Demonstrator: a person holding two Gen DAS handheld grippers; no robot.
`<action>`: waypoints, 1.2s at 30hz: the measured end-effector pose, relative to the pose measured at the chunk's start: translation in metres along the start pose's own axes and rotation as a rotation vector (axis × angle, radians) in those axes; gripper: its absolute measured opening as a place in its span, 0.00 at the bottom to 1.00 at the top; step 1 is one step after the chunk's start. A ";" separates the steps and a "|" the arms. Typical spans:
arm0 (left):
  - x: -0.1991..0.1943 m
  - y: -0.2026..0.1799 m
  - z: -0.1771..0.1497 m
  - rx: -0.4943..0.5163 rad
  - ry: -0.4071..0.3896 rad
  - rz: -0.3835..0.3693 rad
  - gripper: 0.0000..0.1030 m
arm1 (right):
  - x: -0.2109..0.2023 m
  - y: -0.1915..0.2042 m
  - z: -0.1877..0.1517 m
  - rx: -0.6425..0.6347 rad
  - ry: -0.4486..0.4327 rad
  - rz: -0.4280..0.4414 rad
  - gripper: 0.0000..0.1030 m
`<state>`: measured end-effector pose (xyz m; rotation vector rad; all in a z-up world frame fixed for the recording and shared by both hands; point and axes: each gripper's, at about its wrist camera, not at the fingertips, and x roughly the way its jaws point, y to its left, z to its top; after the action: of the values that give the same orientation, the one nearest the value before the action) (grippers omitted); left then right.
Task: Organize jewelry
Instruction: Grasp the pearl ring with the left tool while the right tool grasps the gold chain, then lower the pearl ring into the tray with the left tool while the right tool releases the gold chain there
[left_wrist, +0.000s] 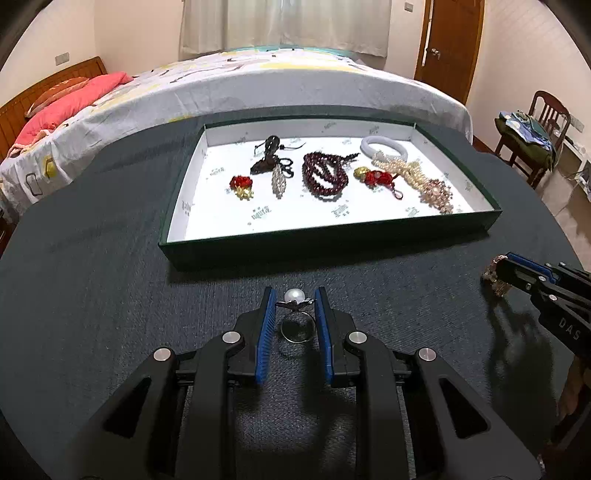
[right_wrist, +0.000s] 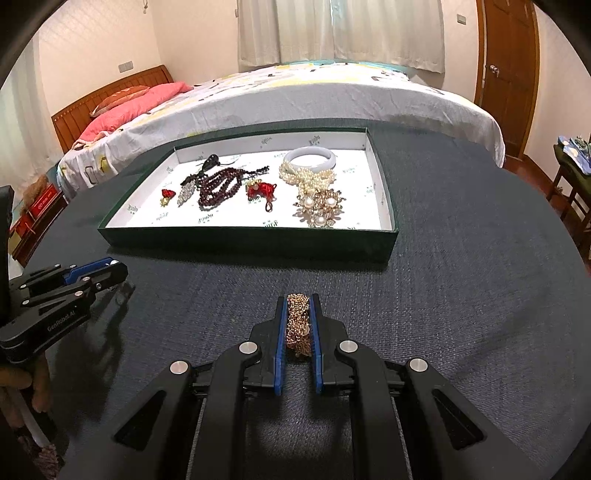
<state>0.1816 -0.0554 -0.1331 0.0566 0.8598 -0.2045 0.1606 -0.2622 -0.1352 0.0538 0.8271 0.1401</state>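
A silver ring with a white pearl (left_wrist: 294, 296) sits on the dark cloth between the blue pads of my left gripper (left_wrist: 294, 300), which is shut on its setting. My right gripper (right_wrist: 298, 299) is shut on a bunched gold chain (right_wrist: 298, 326), just above the cloth. Beyond both lies a green tray (left_wrist: 332, 242) with a white lining. It holds a dark red bead strand (left_wrist: 323, 175), a white bangle (left_wrist: 384, 146), a pearl necklace (left_wrist: 410, 170) and red brooches. In the left wrist view the right gripper (left_wrist: 496, 275) reaches in from the right.
A bed (left_wrist: 258, 81) with a patterned sheet stands right behind the round table. A wooden chair (left_wrist: 539, 136) piled with clothes is at the right, and a wooden door (right_wrist: 506, 74) behind it. A person's hand (right_wrist: 22, 384) holds the left gripper's handle.
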 end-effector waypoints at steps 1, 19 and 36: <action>-0.002 0.000 0.001 -0.001 -0.004 -0.003 0.21 | -0.001 0.000 0.000 0.001 -0.002 0.000 0.12; -0.030 -0.001 0.006 -0.008 -0.053 -0.005 0.21 | -0.041 0.001 0.011 0.015 -0.084 0.020 0.12; -0.080 0.009 0.030 -0.027 -0.177 0.008 0.21 | -0.079 0.023 0.053 -0.037 -0.220 0.051 0.12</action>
<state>0.1551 -0.0384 -0.0529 0.0166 0.6854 -0.1878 0.1446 -0.2505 -0.0393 0.0547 0.6039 0.1944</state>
